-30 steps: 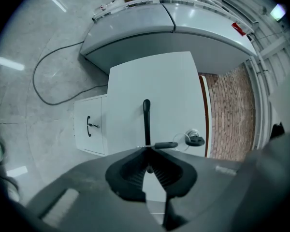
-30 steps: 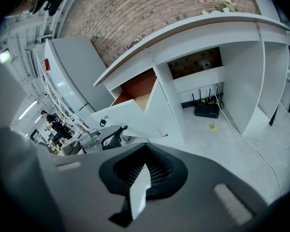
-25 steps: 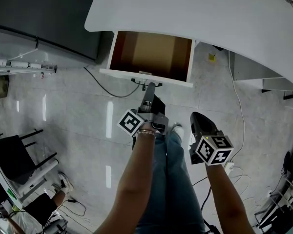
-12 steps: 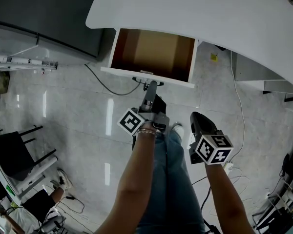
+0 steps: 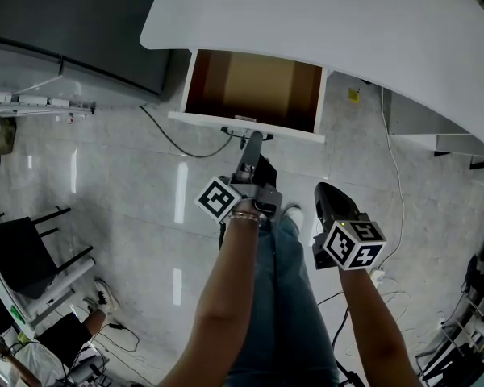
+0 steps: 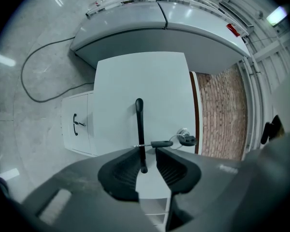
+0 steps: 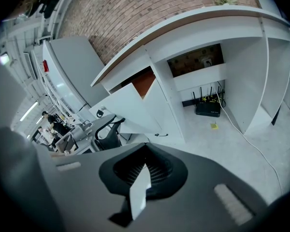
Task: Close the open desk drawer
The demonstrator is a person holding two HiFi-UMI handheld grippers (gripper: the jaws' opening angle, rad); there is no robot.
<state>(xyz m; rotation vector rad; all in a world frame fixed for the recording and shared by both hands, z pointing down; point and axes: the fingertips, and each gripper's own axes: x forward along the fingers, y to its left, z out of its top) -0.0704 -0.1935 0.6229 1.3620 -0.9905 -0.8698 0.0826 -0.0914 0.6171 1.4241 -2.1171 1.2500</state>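
Drawer [image 5: 252, 83] stands pulled out from under white desk [image 5: 347, 22], brown inside showing. Left claw [image 5: 251, 140] held level at drawer front. Its jaws have just been opening and now stand wide, black handle [image 6: 139, 124] between pads, not gripped. Key [image 6: 161, 143] juts from front beside handle. Right claw [image 5: 329, 196] hangs well back from drawer, tilted down, jaws seemingly closed on nothing.

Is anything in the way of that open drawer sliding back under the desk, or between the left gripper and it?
Nothing visible. The drawer looks empty. The left gripper is at its front; its jaws have just been opening, with the black handle between them. A key sits in the lock beside it.
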